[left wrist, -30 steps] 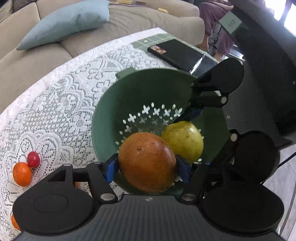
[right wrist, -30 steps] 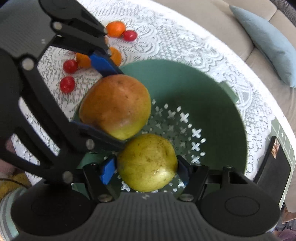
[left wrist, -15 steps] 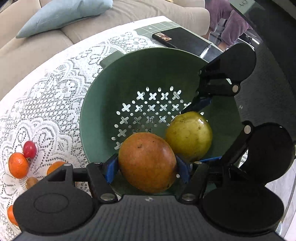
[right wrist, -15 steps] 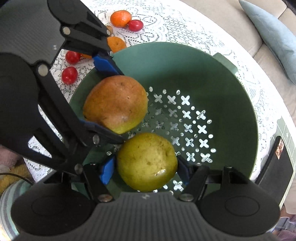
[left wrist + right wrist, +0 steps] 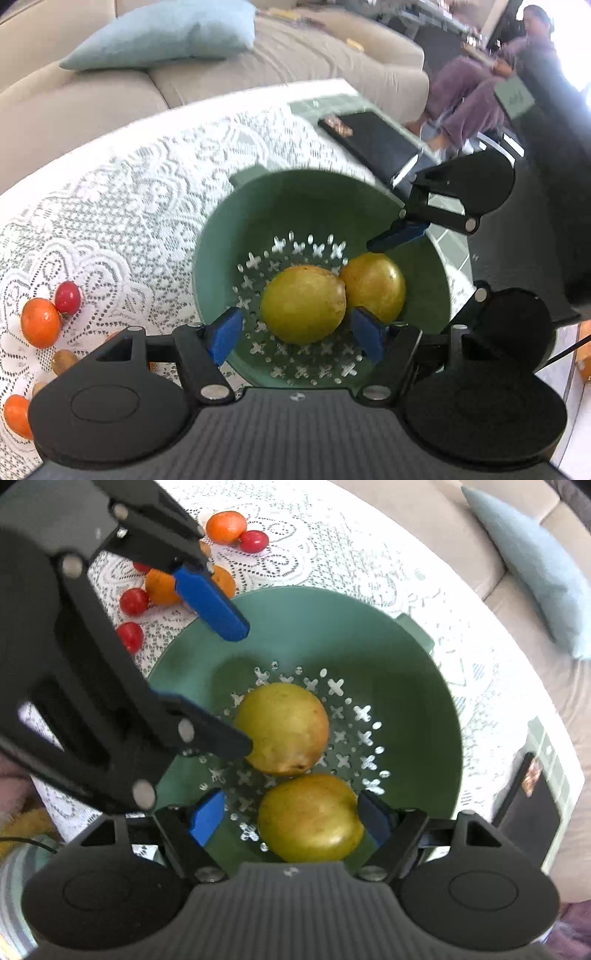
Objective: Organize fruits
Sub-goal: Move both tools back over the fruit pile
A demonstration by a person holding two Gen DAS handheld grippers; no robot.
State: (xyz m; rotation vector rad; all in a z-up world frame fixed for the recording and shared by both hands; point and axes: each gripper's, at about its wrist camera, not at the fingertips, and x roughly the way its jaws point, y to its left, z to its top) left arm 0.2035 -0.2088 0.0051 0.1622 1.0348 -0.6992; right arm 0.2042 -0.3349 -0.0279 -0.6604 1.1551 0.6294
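Starting off to the left gripper's (image 5: 295,334) left side: a little bunch of small fruit sits on the lace tablecloth (image 5: 122,221), an orange one (image 5: 40,323) touching a red one (image 5: 68,297), with a couple more orange bits half hidden behind the tool body.

Straight under its blue pads (image 5: 225,334) is the green colander (image 5: 236,236). This gripper's jaws have just been opening and now stand spread, pads clear of the fruit. The yellow-green mango (image 5: 303,304) lies between them on the perforated bottom, not gripped.

Just to its right, touching it, is the second mango (image 5: 375,286). The right gripper (image 5: 290,821) hangs over that one, and its jaws have just been opening too; in its own view there's a gap on the left pad's side, while on the right I can't tell whether the pad touches. So that mango isn't pinched, it's lying in the colander.

Further right past the colander there's a black flat case (image 5: 373,142) near the table edge.
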